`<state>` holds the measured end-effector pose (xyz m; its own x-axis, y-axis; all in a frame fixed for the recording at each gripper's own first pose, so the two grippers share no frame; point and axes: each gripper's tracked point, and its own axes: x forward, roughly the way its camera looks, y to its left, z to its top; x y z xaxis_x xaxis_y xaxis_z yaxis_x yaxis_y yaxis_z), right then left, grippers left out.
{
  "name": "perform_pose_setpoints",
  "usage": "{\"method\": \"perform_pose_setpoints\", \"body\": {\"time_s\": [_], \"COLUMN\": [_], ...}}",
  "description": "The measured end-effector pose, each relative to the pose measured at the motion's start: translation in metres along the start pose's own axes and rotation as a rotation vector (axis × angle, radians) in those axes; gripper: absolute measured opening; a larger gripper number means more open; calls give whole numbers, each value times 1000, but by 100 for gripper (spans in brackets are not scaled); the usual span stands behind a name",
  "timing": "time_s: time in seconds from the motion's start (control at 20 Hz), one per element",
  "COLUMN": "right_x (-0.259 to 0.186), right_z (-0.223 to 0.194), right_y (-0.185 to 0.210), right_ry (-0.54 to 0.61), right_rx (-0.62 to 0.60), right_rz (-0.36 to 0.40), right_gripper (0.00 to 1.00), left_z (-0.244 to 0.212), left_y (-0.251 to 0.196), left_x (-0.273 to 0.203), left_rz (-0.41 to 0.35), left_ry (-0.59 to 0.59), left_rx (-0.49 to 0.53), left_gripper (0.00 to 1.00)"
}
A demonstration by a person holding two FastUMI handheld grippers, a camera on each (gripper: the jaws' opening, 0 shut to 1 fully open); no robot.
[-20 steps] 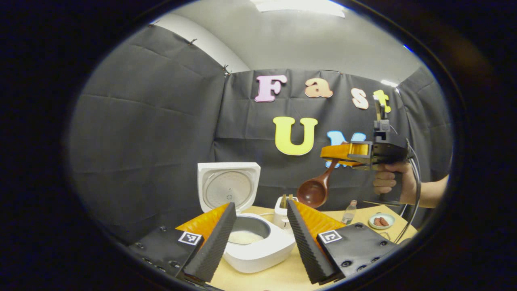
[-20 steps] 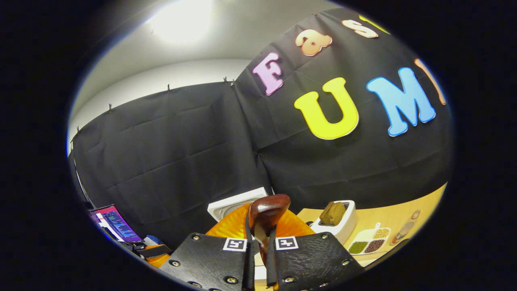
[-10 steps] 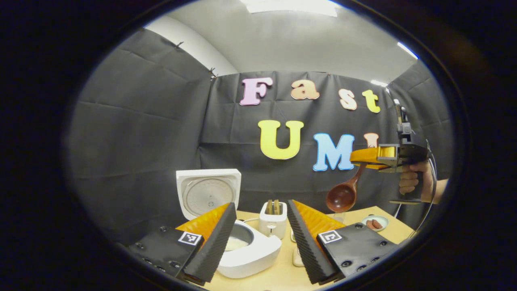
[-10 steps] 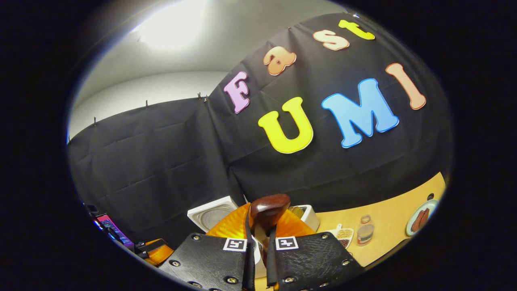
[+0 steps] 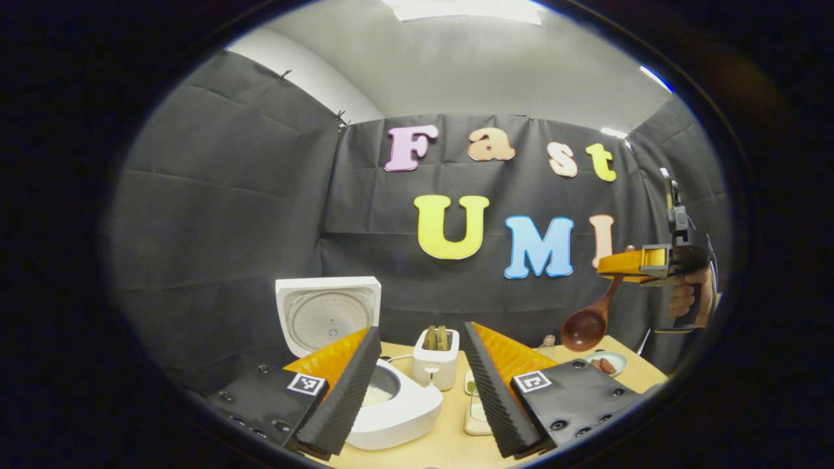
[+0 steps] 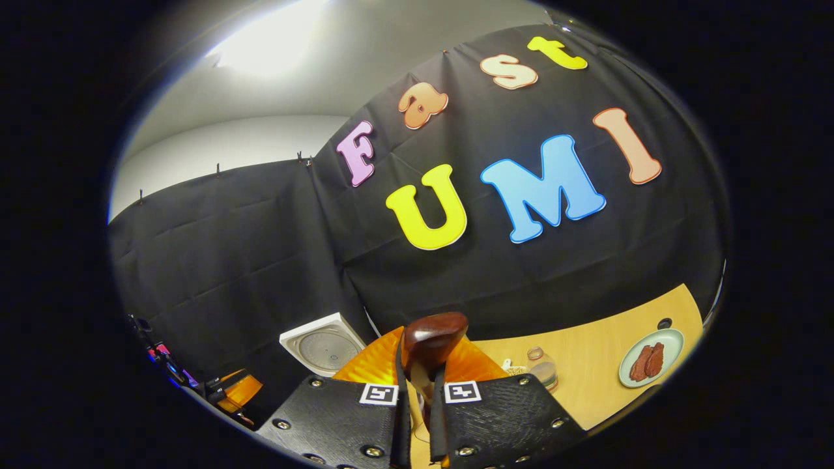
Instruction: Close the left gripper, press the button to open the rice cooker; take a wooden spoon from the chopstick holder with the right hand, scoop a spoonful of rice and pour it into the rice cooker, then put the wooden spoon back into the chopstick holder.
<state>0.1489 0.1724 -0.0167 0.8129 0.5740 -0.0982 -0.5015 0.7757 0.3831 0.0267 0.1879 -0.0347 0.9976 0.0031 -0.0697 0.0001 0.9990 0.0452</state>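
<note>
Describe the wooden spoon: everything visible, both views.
The wooden spoon is dark reddish-brown, glossy, with a deep round bowl and a slim curved handle. In the left gripper view it hangs bowl-down, above the table's far right side, near a small plate and touching nothing below. Its handle top is clamped in the right gripper, held by a hand. In the right gripper view its rounded handle end sticks up between the closed fingers. Whether the bowl holds anything cannot be told.

Bottle (image 6: 542, 367) and plate (image 6: 651, 358) stand apart; bare table (image 6: 599, 345) seemingly lies between.
</note>
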Motion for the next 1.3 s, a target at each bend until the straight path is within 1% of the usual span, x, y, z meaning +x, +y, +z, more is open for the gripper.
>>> {"method": "perform_pose_setpoints", "body": {"time_s": [0.05, 0.15, 0.2, 0.25, 0.35, 0.4, 0.45, 0.55, 0.65, 0.7, 0.75, 0.9, 0.95, 1.0, 1.3], "right_x": [-5, -13, -16, -25, -33, -38, -43, -50, -56, -58, -60, -69, -71, -75, -100], "right_z": [1, 2, 1, -1, -1, -1, -2, -2, -1, -1, 0, -1, -1, -2, -5], "right_y": [-6, -15, -20, -17, -28, -32, -32, -39, -47, -50, -53, -63, -65, -68, -88], "right_ry": [-3, -3, -2, -1, -3, -4, -3, -1, -4, -5, -6, -15, -17, -18, -32], "right_rx": [1, 3, 4, 5, 8, 10, 10, 4, 4, 8, 12, 21, 29, 34, 30], "right_rz": [-9, -24, -32, -42, -64, -74, -83, -101, -118, -126, -134, -168, -177, -186, -258], "right_gripper": [11, 12, 11, 12, 12, 12, 12, 12, 12, 11, 11, 12, 12, 11, 11], "left_z": [1, -2, -3, -4, -3, -2, 0, 4, 6, 6, 6, 5, 5, 6, 2], "left_y": [-4, -11, -14, -18, -23, -25, -29, -35, -42, -45, -48, -58, -59, -60, -63], "left_x": [1, 2, 3, 4, 6, 7, 8, 12, 17, 19, 21, 23, 23, 23, 29], "left_rz": [-3, -8, -9, -13, -22, -26, -33, -44, -56, -63, -68, -88, -92, -96, -111], "left_ry": [-2, 3, 7, 9, 13, 12, 10, 5, 4, 6, 5, 4, 1, -1, 11], "left_rx": [2, 6, 7, 8, 13, 15, 17, 18, 20, 22, 23, 23, 26, 30, 30], "left_gripper": [87, 87, 90, 87, 87, 90, 87, 87, 90, 87, 90, 89, 89, 87, 87]}}
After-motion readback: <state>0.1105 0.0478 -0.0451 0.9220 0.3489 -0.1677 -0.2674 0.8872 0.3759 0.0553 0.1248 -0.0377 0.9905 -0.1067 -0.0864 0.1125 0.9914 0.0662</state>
